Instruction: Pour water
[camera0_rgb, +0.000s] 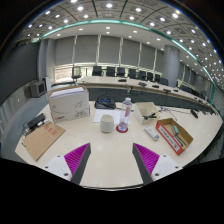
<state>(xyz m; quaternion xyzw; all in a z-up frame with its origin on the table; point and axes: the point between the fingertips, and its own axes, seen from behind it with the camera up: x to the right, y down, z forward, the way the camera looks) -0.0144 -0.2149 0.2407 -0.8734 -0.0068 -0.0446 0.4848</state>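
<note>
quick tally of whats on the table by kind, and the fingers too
cups: 1, white cup
bottles: 1, bottle on a red coaster
boxes: 3, white box, flat cardboard box, open red-edged box
fingers: 2, gripper open, empty
total: 7

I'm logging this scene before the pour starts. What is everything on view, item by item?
Table: one, pale cream, under and ahead of the fingers.
Cup: one, white, standing ahead of the fingers, mid-table.
Bottle: one, pale with a pink base, just beside the cup.
Large box: one, white, far end of the table, beyond the cup.
Cardboard piece: one, brown, lying flat at the table's near side edge.
Open carton: one, brown with red trim, on the side opposite the cardboard.
Desks and chairs: several, dark, in rows behind the table.
Hand-held gripper: one, open, magenta pads, nothing between the fingers.
</note>
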